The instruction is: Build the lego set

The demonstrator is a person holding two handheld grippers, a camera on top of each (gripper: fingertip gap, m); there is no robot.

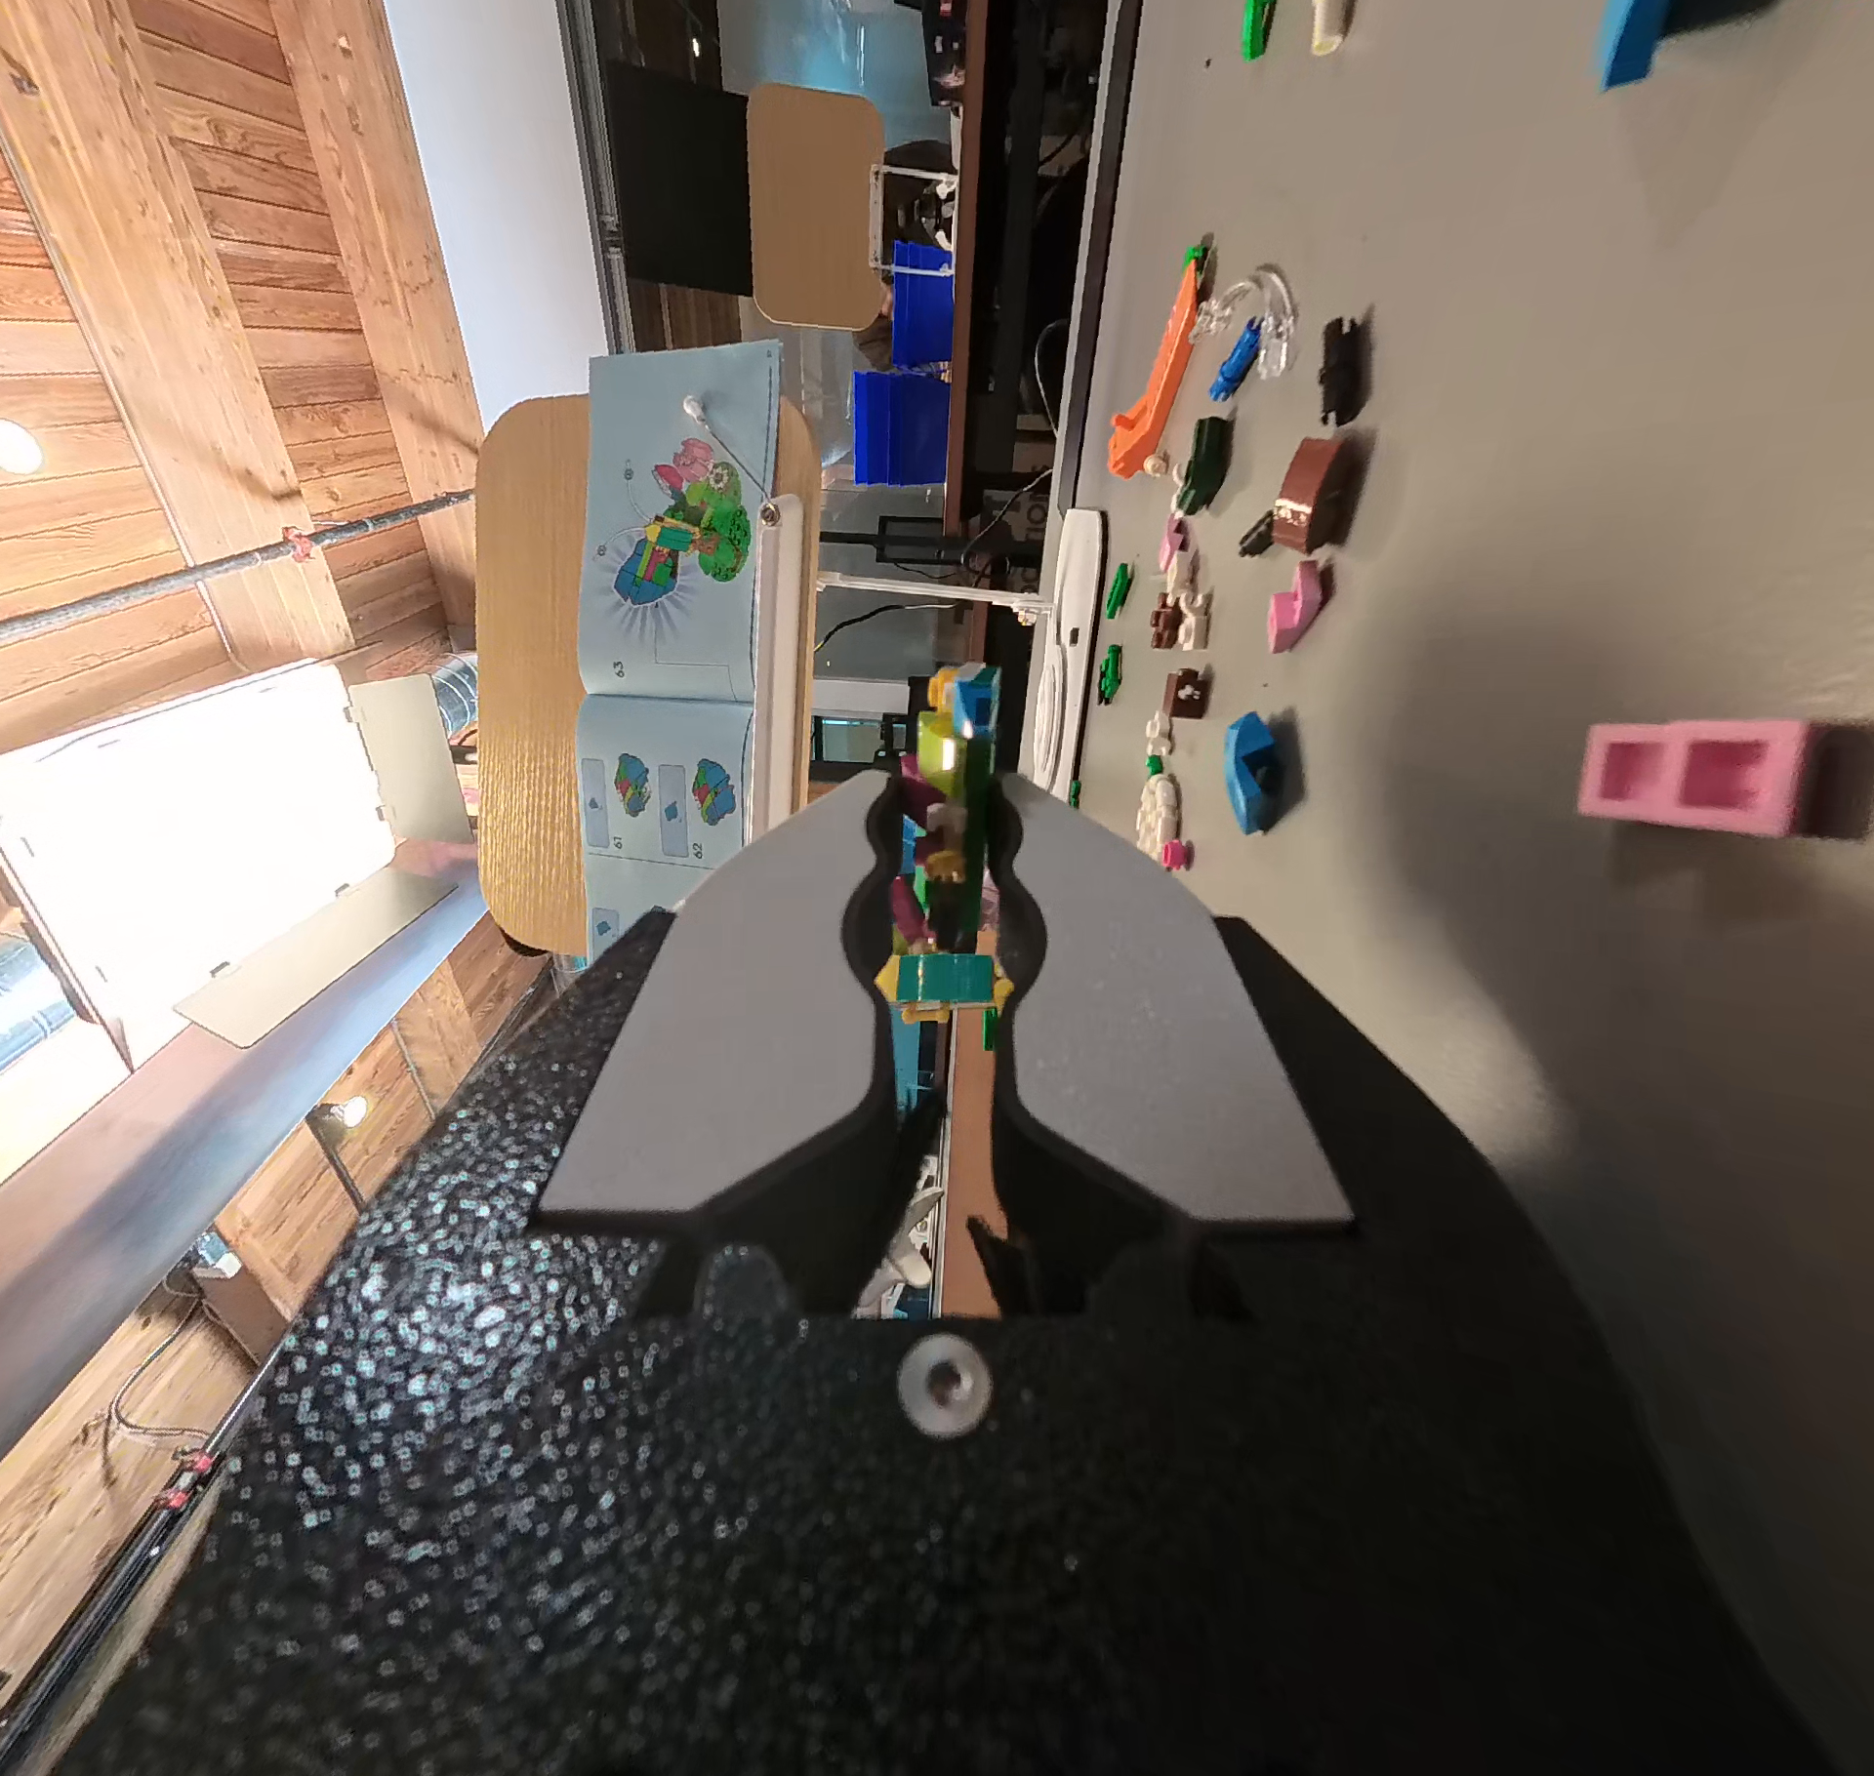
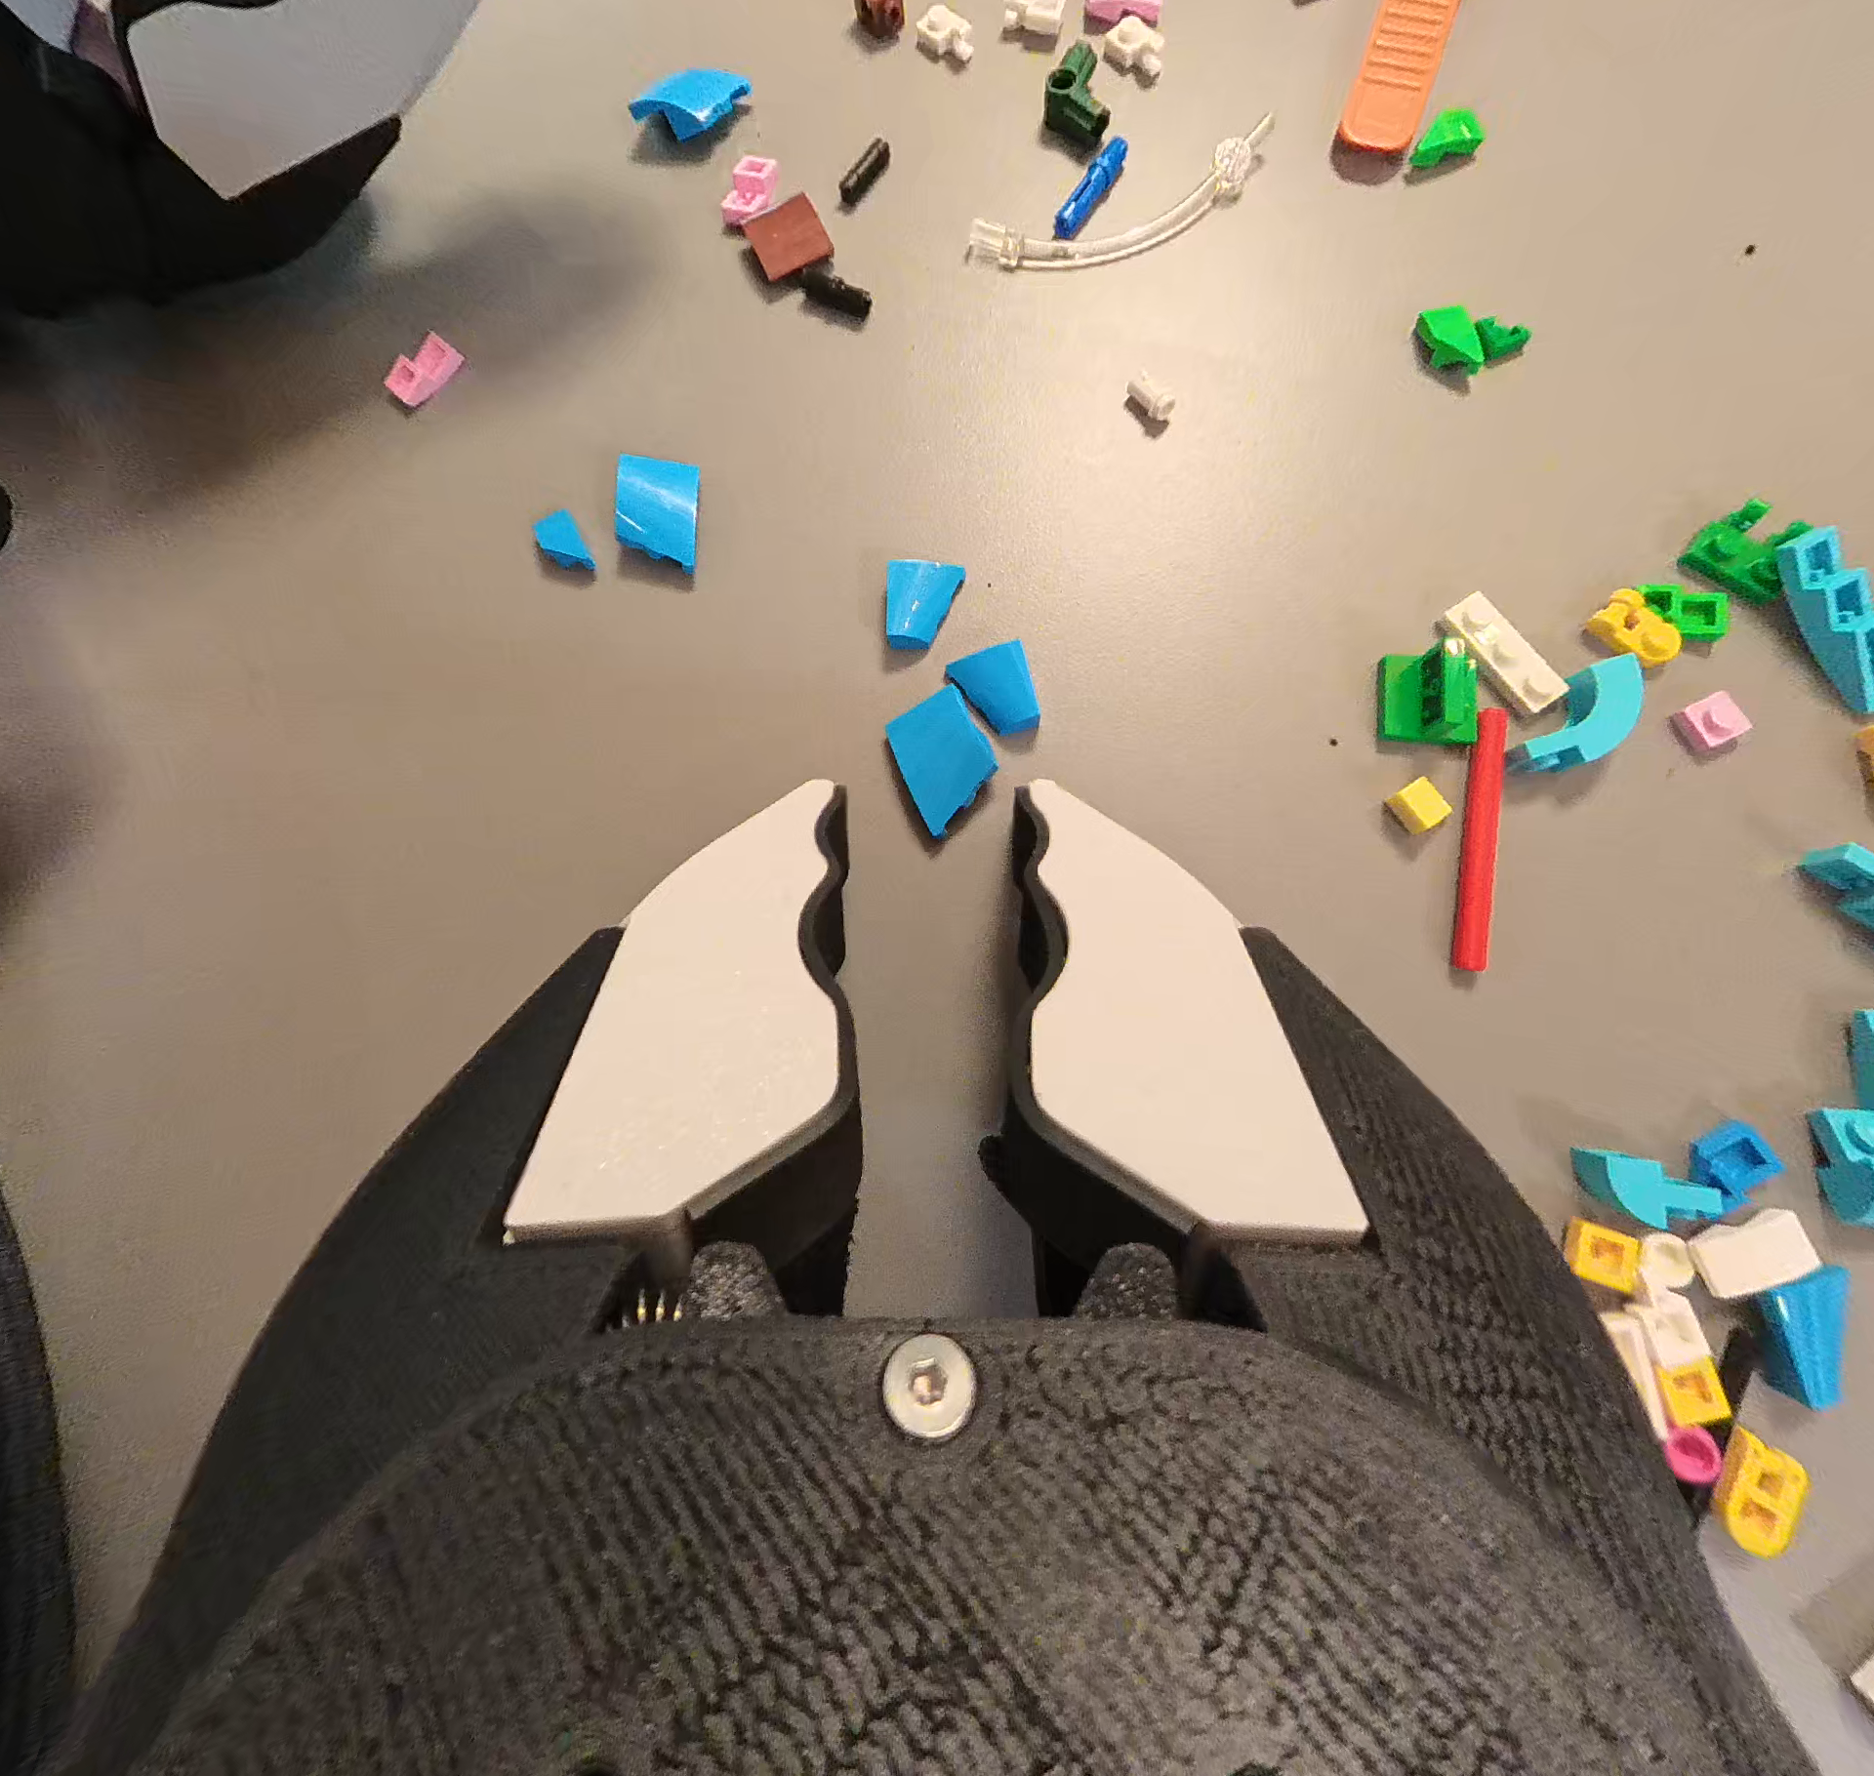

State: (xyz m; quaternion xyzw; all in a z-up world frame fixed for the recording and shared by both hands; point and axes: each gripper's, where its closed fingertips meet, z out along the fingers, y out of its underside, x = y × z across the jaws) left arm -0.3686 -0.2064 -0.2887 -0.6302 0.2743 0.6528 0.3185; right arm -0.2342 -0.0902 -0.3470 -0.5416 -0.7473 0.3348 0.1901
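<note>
My left gripper [image 1: 938,795] is shut on a small multicoloured lego build [image 1: 953,815] with a dark green plate, lime, blue, magenta and yellow parts, held edge-on above the grey table [image 1: 1521,1018]. The left gripper also shows in the right wrist view [image 2: 203,24] at the top left. My right gripper [image 2: 928,795] is open and empty, just above the table. A blue curved wedge piece [image 2: 938,754] lies on the table just ahead of its fingertips, with no pad touching it. Two more blue wedges [image 2: 994,683] [image 2: 918,602] lie just beyond.
An open instruction booklet [image 1: 669,632] stands on a wooden stand beyond the table. Loose pieces lie scattered: an orange brick separator [image 2: 1410,24], a clear curved tube [image 2: 1126,227], a red rod [image 2: 1475,835], green, turquoise, yellow and white pieces at right [image 2: 1673,1251], a pink brick [image 1: 1704,774]. The tips of one gripper are about 20 centimeters away from the tips of the other.
</note>
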